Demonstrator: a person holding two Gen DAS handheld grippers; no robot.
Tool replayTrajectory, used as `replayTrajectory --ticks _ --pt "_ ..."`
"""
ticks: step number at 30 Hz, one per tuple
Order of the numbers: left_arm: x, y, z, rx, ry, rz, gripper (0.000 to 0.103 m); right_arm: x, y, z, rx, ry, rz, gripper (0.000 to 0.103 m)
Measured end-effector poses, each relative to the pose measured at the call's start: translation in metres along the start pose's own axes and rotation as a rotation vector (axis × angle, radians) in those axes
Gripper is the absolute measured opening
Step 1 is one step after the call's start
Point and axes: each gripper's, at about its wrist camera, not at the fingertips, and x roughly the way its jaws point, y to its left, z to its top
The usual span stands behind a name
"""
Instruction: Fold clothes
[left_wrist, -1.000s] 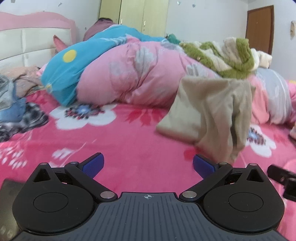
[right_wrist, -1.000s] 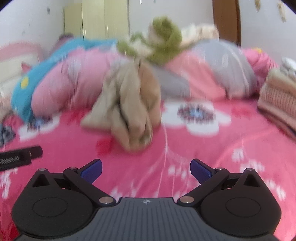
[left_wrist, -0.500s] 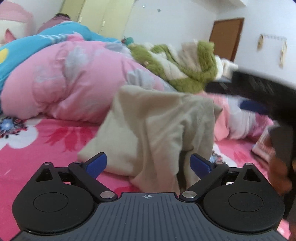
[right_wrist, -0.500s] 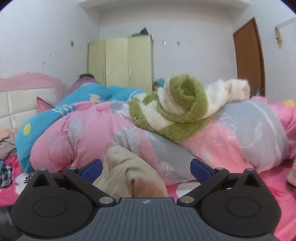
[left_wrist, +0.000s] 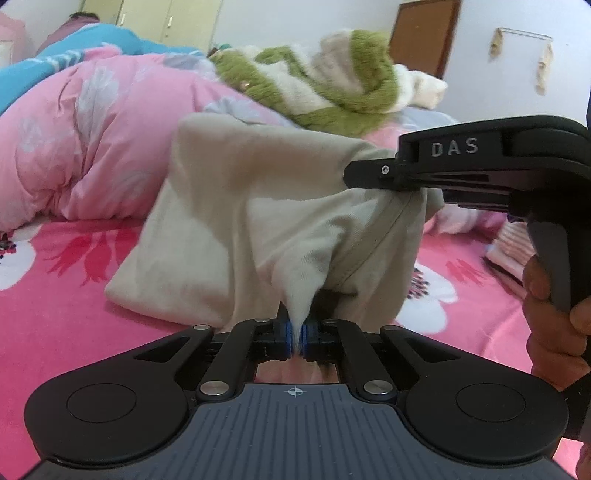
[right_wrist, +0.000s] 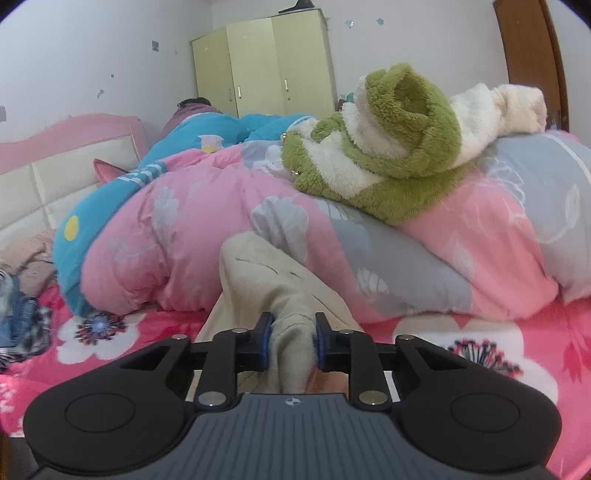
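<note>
Both tongs grip the beige garment (left_wrist: 229, 206): left tongs (left_wrist: 296, 334) closed on a thin pinched fold, right tongs (right_wrist: 291, 341) clamped around a thicker bunch, its body slumped against the pink quilt (right_wrist: 192, 236), open bed (right_wrist: 461, 343) rightward.

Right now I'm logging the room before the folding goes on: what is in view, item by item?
beige garment: one, beige, on the bed sheet against the pink duvet, held by both grippers
bed sheet: one, bright pink with white flowers, under everything
pink duvet: one, pink and grey floral, heaped behind the garment
blue quilt: one, blue, behind the duvet
fleece blanket: one, green and white, on top of the duvet
wardrobe: one, pale yellow, against the far wall
door: one, brown, far right
left gripper: shut on a pinch of the garment
right gripper: shut on a thick fold of it
hand: one, on the right gripper's handle
</note>
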Motion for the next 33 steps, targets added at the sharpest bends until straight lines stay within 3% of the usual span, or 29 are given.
replayTrajectory --ticks 8,15,21,23,25,26,28,30,31,33 --pt "-0.068 -0.005 -0.036 0.042 0.024 -0.097 0.003 -0.078 0.013 -0.028 -0.006 -0.036 0.066 0.021" --pt "-0.135 0.023 -0.078 0.013 0.091 -0.143 0.005 -0.15 0.051 -0.086 -0.087 -0.002 0.12 0.019" --pt "-0.178 0.038 -0.07 -0.032 -0.006 -0.097 0.009 -0.161 0.082 -0.154 -0.094 0.118 0.129 0.016" --pt "-0.182 0.035 -0.061 -0.041 -0.036 -0.099 0.017 -0.157 0.093 -0.175 -0.127 0.147 0.116 0.016" --pt "-0.178 0.027 -0.057 -0.03 -0.052 -0.088 0.037 -0.155 0.103 -0.193 -0.16 0.169 0.108 0.016" --pt "-0.175 0.022 -0.055 -0.023 -0.059 -0.081 0.047 -0.16 0.104 -0.193 -0.176 0.161 0.117 0.018" --pt "-0.166 0.013 -0.055 -0.003 -0.057 -0.066 0.047 -0.17 0.106 -0.193 -0.206 0.144 0.134 0.025" --pt "-0.155 0.009 -0.06 0.023 -0.039 -0.044 0.047 -0.18 0.108 -0.192 -0.237 0.128 0.151 0.043" --pt "-0.15 0.009 -0.065 0.028 -0.017 -0.019 0.047 -0.185 0.109 -0.192 -0.252 0.119 0.159 0.046" --pt "-0.141 0.016 -0.071 0.0 0.03 0.003 0.047 -0.194 0.096 -0.186 -0.208 0.096 0.175 0.056"
